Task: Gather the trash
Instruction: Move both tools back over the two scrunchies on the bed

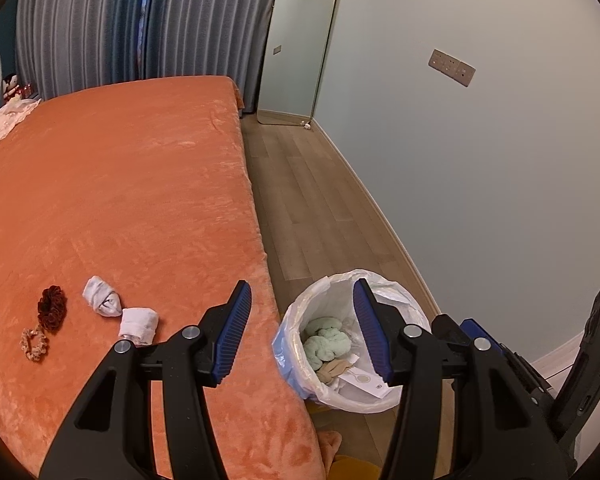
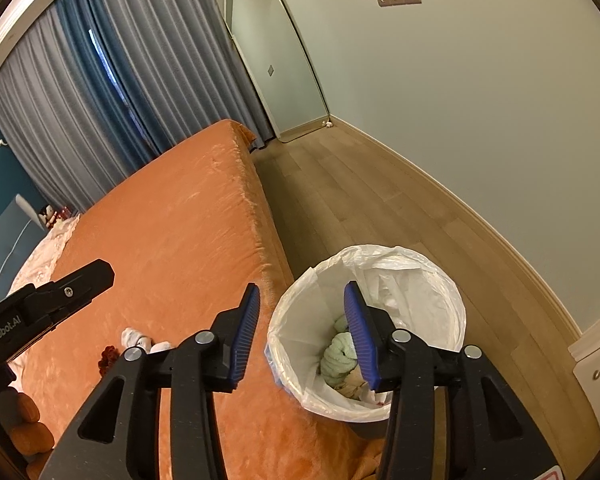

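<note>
You are standing at the edge of a bed under a plush orange blanket (image 1: 132,184), with a round bin lined in a white plastic bag (image 1: 324,292) on the wood floor just beside it, some pale green cloth and paper scraps already in it. Both the left gripper (image 1: 302,330) and the right gripper (image 2: 300,334) hang with jaws spread wide and nothing between them, so you seem to be between pickups. Next, I'd judge, swing the left gripper over to the two crumpled white wads (image 1: 120,312) on the blanket beside the dark red scrunchie (image 1: 52,307), then close on one.

Black plastic grippers, ribbed blue jaws, silver pivot screws, "GenRobot.AI" lettering.
</note>
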`<state>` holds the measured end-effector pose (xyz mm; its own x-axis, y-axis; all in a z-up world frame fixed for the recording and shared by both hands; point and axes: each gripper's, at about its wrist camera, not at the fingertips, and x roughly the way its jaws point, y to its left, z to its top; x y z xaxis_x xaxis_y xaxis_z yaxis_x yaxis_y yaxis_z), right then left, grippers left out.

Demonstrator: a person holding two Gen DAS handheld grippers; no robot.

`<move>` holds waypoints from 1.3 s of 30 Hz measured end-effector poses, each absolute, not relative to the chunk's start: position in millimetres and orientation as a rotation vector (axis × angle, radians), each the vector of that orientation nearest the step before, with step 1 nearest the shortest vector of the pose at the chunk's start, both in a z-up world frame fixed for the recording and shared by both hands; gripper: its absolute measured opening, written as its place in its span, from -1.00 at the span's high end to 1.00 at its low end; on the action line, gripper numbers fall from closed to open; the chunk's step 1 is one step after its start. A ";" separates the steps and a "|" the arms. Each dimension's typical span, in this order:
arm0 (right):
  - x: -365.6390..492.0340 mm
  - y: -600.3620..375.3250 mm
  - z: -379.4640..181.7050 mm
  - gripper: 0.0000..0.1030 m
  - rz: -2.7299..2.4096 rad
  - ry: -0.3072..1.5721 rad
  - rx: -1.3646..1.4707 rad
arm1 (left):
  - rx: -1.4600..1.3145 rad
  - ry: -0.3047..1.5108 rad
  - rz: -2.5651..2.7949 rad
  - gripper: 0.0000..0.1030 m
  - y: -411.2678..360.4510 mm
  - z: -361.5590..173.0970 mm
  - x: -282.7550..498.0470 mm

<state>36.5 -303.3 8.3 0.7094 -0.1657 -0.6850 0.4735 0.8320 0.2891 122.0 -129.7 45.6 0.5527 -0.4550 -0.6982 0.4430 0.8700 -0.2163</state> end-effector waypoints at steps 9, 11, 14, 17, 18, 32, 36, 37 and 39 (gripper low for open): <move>47.5 -279.0 12.7 0.00 -0.350 0.712 0.434 | -0.045 0.835 -0.484 0.00 -96.0 43.6 130.6; 50.8 -271.6 13.9 -0.03 -0.340 0.715 0.425 | -0.052 0.837 -0.473 0.00 -88.5 42.7 132.9; 55.8 -261.2 15.2 -0.03 -0.322 0.722 0.412 | -0.062 0.840 -0.456 -0.02 -76.2 40.1 135.2; 60.9 -248.8 16.8 -0.07 -0.307 0.727 0.395 | -0.070 0.841 -0.437 -0.08 -63.5 37.4 137.5; 63.3 -242.9 17.1 -0.12 -0.303 0.728 0.387 | -0.072 0.840 -0.426 -0.09 -58.5 36.4 138.2; 94.4 -170.4 12.0 -0.25 -0.220 0.763 0.321 | -0.141 0.877 -0.260 -0.27 38.2 6.4 155.4; 105.5 -143.3 5.7 -0.25 -0.178 0.780 0.300 | -0.165 0.894 -0.202 -0.32 72.2 -6.0 161.8; 109.2 -134.1 3.5 -0.25 -0.164 0.787 0.294 | -0.175 0.900 -0.189 -0.32 80.7 -8.9 163.2; 113.4 -123.0 0.7 -0.25 -0.149 0.793 0.288 | -0.196 0.916 -0.165 -0.32 98.0 -16.1 166.5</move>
